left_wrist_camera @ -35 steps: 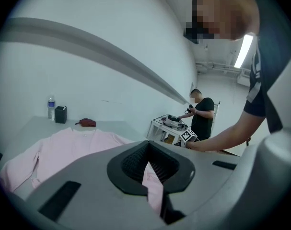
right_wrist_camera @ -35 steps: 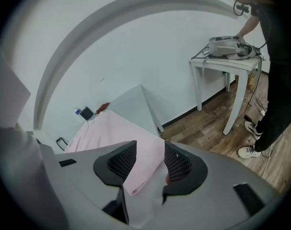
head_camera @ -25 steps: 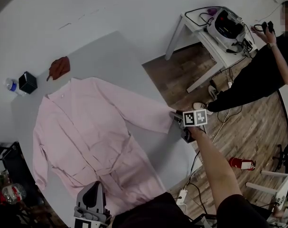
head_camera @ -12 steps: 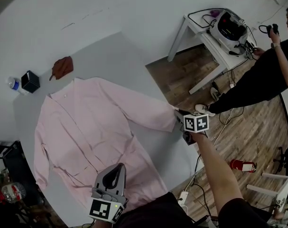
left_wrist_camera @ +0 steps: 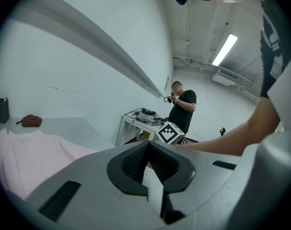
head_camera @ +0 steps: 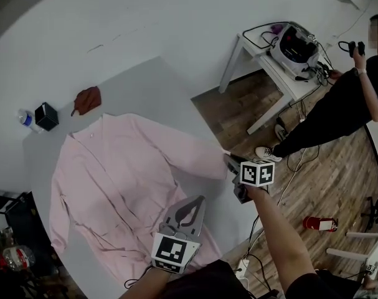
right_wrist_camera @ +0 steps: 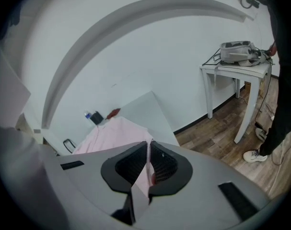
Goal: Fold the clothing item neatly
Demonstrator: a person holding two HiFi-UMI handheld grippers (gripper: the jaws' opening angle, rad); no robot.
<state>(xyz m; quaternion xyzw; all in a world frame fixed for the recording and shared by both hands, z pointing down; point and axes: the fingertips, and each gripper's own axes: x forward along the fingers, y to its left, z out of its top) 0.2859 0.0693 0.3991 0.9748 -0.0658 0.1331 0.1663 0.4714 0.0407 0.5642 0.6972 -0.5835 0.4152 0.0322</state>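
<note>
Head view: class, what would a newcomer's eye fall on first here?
A pink garment lies spread flat across the grey table. The right gripper, whose jaws have just been closing, pinches its sleeve at the table's edge. The left gripper hovers shut and empty near the hem.

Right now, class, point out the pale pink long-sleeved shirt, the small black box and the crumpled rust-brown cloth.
pale pink long-sleeved shirt (head_camera: 108,167): head view, chest panel.
small black box (head_camera: 46,116): head view, top face.
crumpled rust-brown cloth (head_camera: 88,99): head view, its middle.
</note>
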